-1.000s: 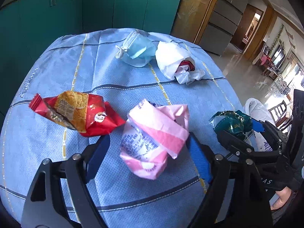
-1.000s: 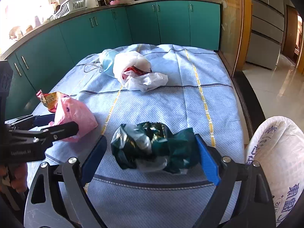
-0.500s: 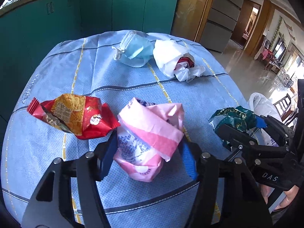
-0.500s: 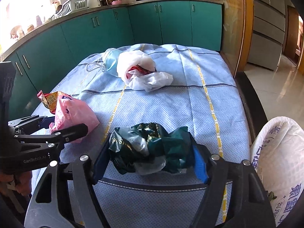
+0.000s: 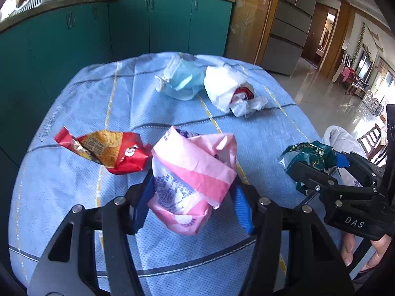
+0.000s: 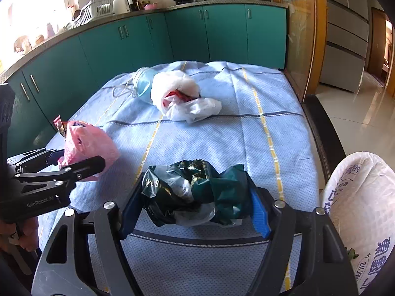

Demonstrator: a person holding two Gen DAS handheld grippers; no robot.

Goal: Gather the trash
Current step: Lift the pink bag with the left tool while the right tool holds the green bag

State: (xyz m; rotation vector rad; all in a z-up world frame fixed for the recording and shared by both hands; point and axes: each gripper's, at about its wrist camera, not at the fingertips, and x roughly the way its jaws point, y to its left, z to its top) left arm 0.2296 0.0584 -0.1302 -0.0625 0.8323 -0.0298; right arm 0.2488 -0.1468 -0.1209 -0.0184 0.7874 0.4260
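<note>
My left gripper (image 5: 192, 197) is shut on a crumpled pink and white wrapper (image 5: 192, 172) and holds it above the blue tablecloth (image 5: 123, 103). My right gripper (image 6: 195, 197) is shut on a crumpled dark green wrapper (image 6: 195, 192), lifted off the cloth. A red snack packet (image 5: 106, 150) lies left of the pink wrapper. A blue face mask (image 5: 180, 83) and a white plastic bag (image 5: 229, 91) lie at the far end. A white trash bag (image 6: 360, 209) stands open off the table's right edge.
Teal kitchen cabinets (image 6: 148, 39) run behind and left of the table. A dark table rim (image 6: 321, 133) borders the right side, with tiled floor (image 6: 358, 113) beyond. The right gripper with the green wrapper (image 5: 311, 157) shows at the right of the left wrist view.
Both grippers closed on their wrappers and lifted them off the cloth. The pink wrapper is squeezed narrower, and the green one rose toward the camera.
</note>
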